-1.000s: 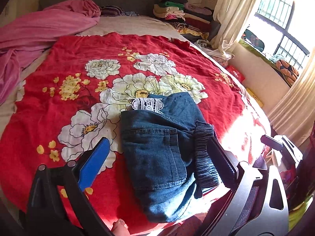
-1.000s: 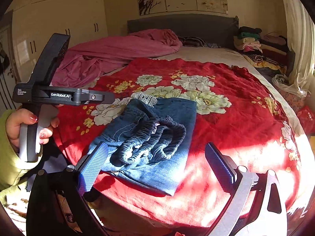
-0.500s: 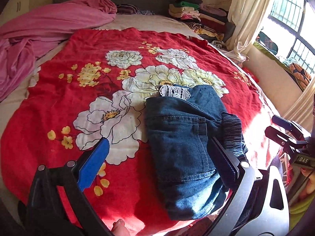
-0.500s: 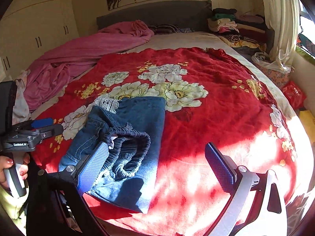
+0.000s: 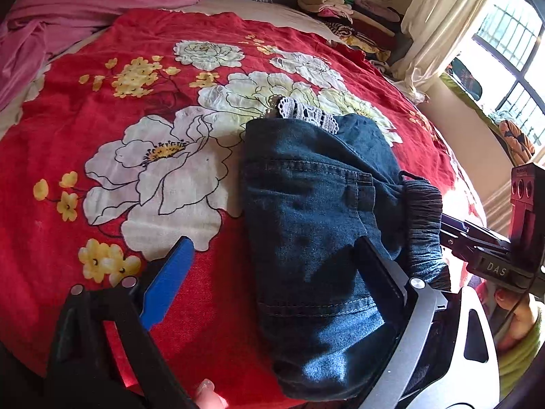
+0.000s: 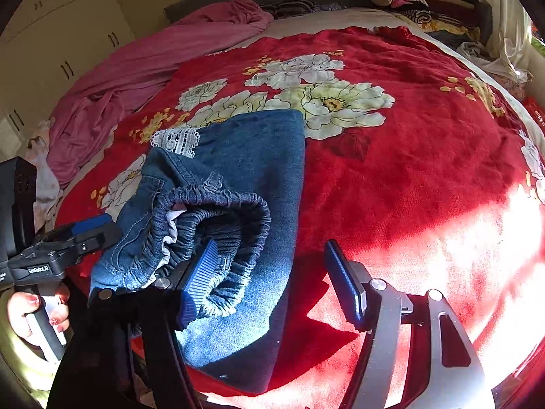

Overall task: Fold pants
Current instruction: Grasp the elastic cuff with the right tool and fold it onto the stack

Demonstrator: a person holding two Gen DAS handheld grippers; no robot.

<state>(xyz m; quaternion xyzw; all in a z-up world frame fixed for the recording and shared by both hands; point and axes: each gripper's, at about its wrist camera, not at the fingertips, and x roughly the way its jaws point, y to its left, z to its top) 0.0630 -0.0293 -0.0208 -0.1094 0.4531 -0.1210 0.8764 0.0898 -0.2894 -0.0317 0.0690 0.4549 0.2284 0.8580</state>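
Two claws work over one pair of folded denim pants lying near the front edge of a bed, on a red floral bedspread. The left claw is spread wide and its jaws are closing: the blue finger stands over bare bedspread beside the pants, the dark finger lies against the denim, and the pants' left edge sits between them, not yet pinched. The right claw is partly spread and also closing: its blue finger rests at the gathered elastic waistband, its dark finger is over the bedspread beside the pants, and the denim edge lies between them without pressure from both pads. A white lace trim shows at the pants' far end. A pink sheet is bunched at the headboard side.
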